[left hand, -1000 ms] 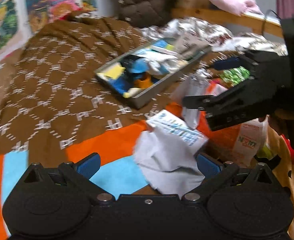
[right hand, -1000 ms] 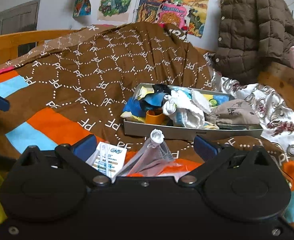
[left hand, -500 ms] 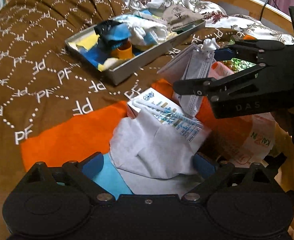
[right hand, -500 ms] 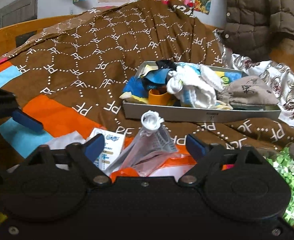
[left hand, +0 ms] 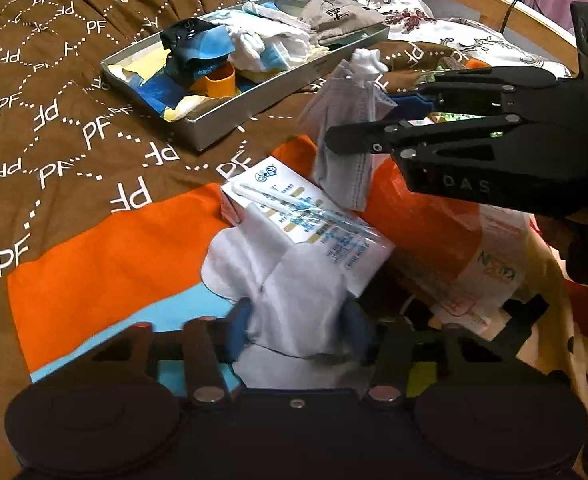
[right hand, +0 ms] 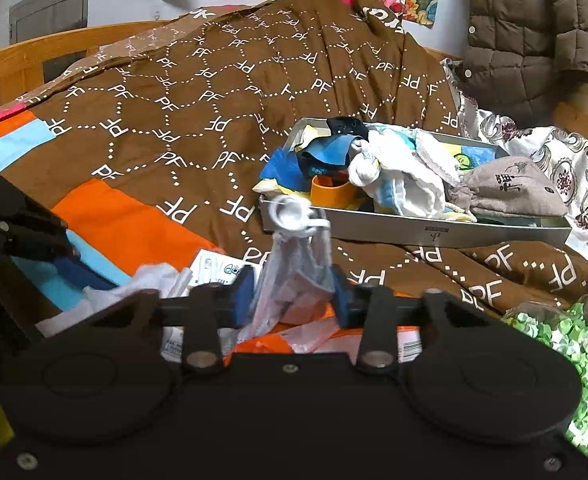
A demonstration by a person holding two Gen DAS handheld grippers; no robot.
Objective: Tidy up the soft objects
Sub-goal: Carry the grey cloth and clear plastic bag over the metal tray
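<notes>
My left gripper (left hand: 300, 330) is shut on a white cloth (left hand: 294, 296) that lies over a white printed packet (left hand: 306, 216) on the bed. My right gripper (right hand: 292, 300) is shut on a clear bag of face masks (right hand: 294, 276) with a knotted top; in the left wrist view that bag (left hand: 346, 132) stands upright between the right gripper's fingers (left hand: 358, 142). A silver tray (left hand: 290, 84) full of socks, cloths and an orange cup lies beyond on the brown blanket; it also shows in the right wrist view (right hand: 434, 234).
An orange and white plastic bag (left hand: 454, 248) lies under the right gripper. A container of green paper stars (right hand: 566, 340) sits at the right. A brown cap (right hand: 510, 188) lies in the tray. A wooden bed frame (left hand: 534, 20) and a brown jacket (right hand: 534, 28) stand behind.
Both grippers went from open to shut: the left closed on the white cloth, the right on the mask bag. Both moved closer to the pile.
</notes>
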